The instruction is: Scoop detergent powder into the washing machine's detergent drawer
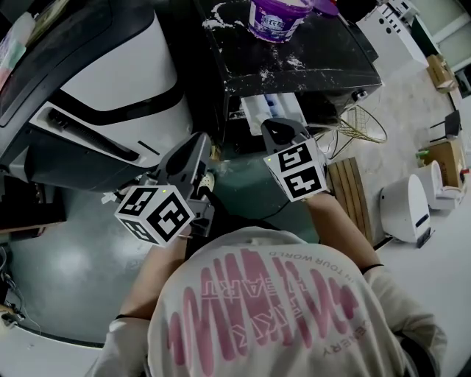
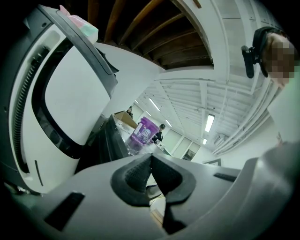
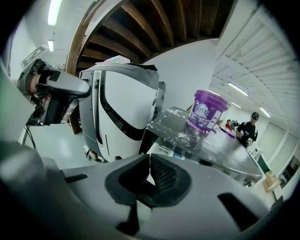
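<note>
I see a glossy grey floor [image 1: 66, 280] below. At right lie wooden slats [image 1: 352, 193], a wire basket [image 1: 364, 124] and a cardboard box [image 1: 446, 158]. Overhead, dark beams [image 3: 154, 23] give way to a white ceiling with strip lights [image 2: 209, 123]. A person [image 3: 247, 127] stands far right.

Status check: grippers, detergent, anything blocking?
Left gripper and right gripper shut, empty. Purple tub on machine top, powder spilled around. Drawer open below. Nothing blocking.

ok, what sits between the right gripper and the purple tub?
Head view: between the right gripper and the purple tub lie the open detergent drawer, then the machine's dark top strewn with spilled powder.
</note>
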### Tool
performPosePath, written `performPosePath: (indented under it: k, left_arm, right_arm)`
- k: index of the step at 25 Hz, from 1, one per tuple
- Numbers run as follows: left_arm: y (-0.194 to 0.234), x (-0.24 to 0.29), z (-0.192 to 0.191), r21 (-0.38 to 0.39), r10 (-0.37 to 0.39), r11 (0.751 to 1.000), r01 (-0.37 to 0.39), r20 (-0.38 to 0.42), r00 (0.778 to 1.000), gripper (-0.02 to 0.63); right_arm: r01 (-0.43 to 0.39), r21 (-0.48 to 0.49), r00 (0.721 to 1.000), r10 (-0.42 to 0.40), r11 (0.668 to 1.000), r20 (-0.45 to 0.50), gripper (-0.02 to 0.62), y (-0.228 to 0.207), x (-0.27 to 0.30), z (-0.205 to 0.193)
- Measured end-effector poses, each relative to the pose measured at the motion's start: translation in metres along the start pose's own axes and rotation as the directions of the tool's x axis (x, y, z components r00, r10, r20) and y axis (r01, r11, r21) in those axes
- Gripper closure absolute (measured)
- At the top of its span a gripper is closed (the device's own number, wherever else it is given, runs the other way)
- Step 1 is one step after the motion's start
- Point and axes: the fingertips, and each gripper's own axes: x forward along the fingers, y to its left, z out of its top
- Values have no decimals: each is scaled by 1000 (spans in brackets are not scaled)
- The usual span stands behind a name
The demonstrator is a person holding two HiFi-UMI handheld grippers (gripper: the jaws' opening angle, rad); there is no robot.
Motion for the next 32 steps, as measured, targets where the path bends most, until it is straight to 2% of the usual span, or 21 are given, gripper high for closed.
performPosePath:
  k: [5, 13, 22, 27, 32]
  left_arm:
    - [-1, -2, -2, 2, 0, 1000, 0, 4, 1000, 606]
    - [-1, -6, 0, 0, 13, 1000, -13, 15, 1000, 606]
    - [-2, -7, -1, 0, 18, 1000, -18, 20, 1000, 606]
    - [-4, -6, -1, 0, 21, 1000, -21, 18, 1000, 606]
    - [-6, -5, -1, 6, 17, 1000, -17, 17, 1000, 606]
  right_arm:
    - [4, -46, 1000, -5, 999, -6, 594, 3, 0, -2]
    - [23, -184, 999, -27, 983, -19, 594, 11, 0, -2]
    - [34, -259, 999, -40, 965, -17, 594, 14, 1, -3]
    - [54, -325, 998, -63, 944, -16, 594, 14, 0, -2]
    - [59, -344, 998, -68, 937, -17, 594, 14, 2, -3]
